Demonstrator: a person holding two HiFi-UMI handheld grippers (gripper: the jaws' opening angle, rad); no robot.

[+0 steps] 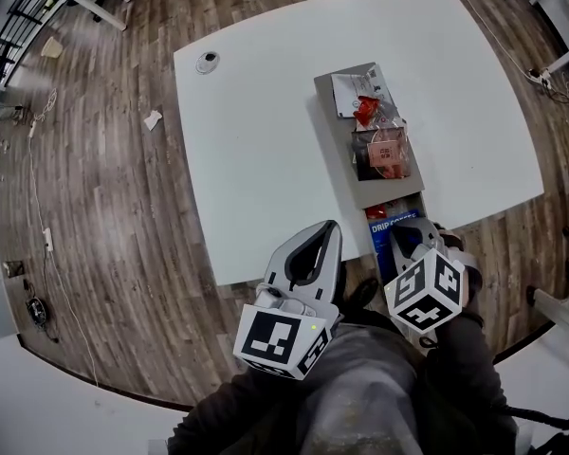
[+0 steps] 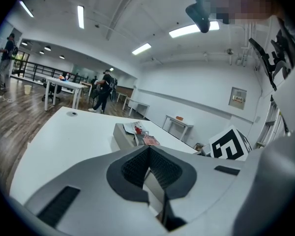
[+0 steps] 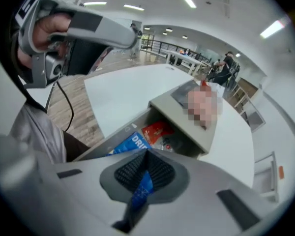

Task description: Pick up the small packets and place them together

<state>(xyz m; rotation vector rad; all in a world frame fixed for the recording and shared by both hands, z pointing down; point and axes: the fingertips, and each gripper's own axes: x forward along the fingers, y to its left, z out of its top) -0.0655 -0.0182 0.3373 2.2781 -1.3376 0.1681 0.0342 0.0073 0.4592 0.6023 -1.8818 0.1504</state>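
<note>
Now, head view: right hand-held gripper (image 1: 410, 240) at the grey box's (image 1: 338, 150) open near end, packet pile (image 1: 377, 136) beyond on its lid. Left gripper view: left hand-held gripper (image 2: 148, 149) pinched together, empty. Right gripper view: jaws clamp the blue drip-coffee packet (image 3: 141, 185).

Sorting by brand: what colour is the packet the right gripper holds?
The packet is blue; right gripper view shows it best.

Count: 2 tongs, left tongs (image 1: 328, 227) and right tongs (image 1: 406, 233). 1 worktop (image 1: 266, 140). 1 grey drawer box (image 1: 334, 133). 5 packets: blue packet (image 1: 381, 237), top red packet (image 1: 365, 110), drawer red packet (image 1: 379, 212), white packet (image 1: 353, 91), pink-labelled packet (image 1: 383, 154). 1 round grommet (image 1: 207, 62) at 10 o'clock.
</note>
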